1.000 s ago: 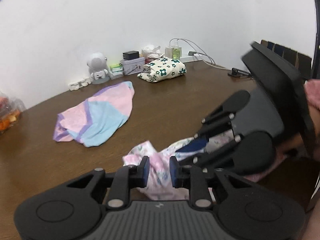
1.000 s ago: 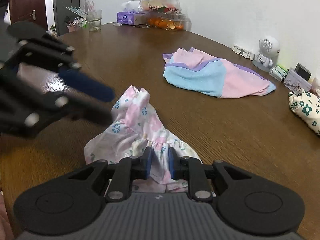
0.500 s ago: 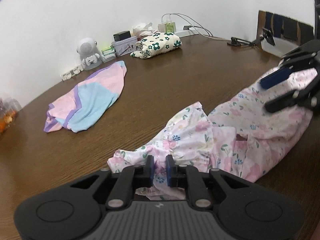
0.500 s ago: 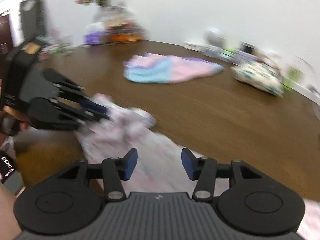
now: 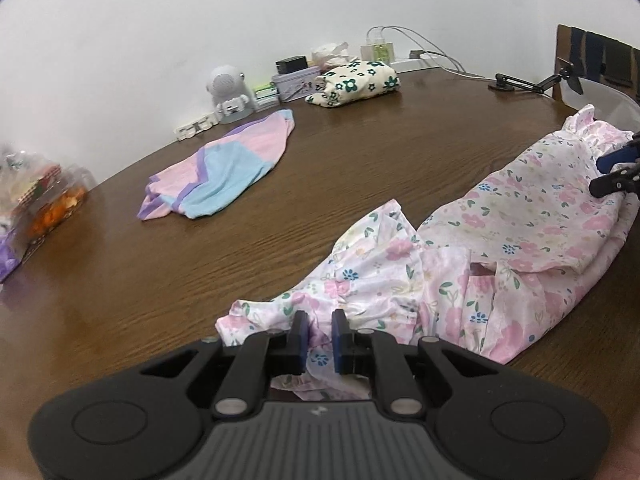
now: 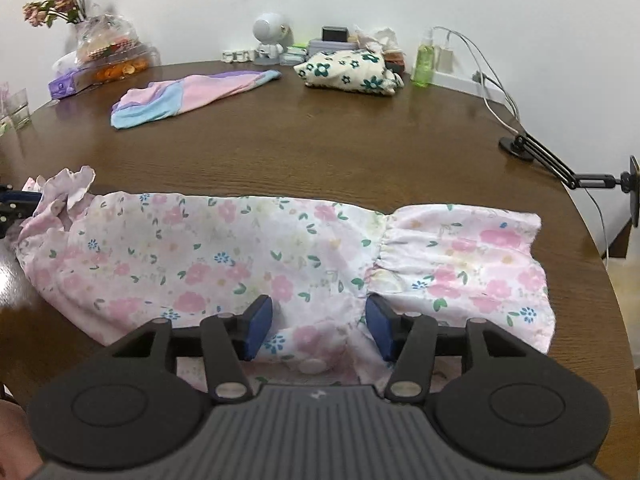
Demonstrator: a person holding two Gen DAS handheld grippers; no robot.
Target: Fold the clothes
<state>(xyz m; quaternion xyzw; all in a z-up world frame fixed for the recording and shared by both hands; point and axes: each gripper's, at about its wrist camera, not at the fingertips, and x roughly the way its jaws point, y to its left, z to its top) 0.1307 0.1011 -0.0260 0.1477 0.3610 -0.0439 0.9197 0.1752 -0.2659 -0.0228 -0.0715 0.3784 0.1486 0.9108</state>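
Brown round table (image 6: 320, 140) against a white wall held three garments. Floral dress (image 6: 224, 248) lay stretched lengthwise across the near side, ruffled hem to the right in the right wrist view, gathered end to the left. Left gripper (image 5: 319, 334) had its pads nearly together with dress fabric pinched between them, at a bunched ruffle end. Right gripper (image 6: 318, 330) stood wide, pads apart over the dress's near edge, gripping nothing. In the left wrist view the dress looked rumpled and partly doubled near the left gripper; in the right wrist view the long middle lay fairly flat.

Pink-blue garment (image 6: 188, 94) lay loose further back. Green-flower bundle (image 6: 348, 70) sat by the wall, compact, looked folded already.

Judged step: dress being laid out and straightened for folding, one end held, other end free. Could also fit a fold partway done, since the near edge showed a doubled layer; pictures didn't settle it. Next move likely called for the right gripper to close on an edge or corner opposite the left's hold, keeping the cloth taut so the thin fabric wouldn't wrinkle or slide on the smooth wood.
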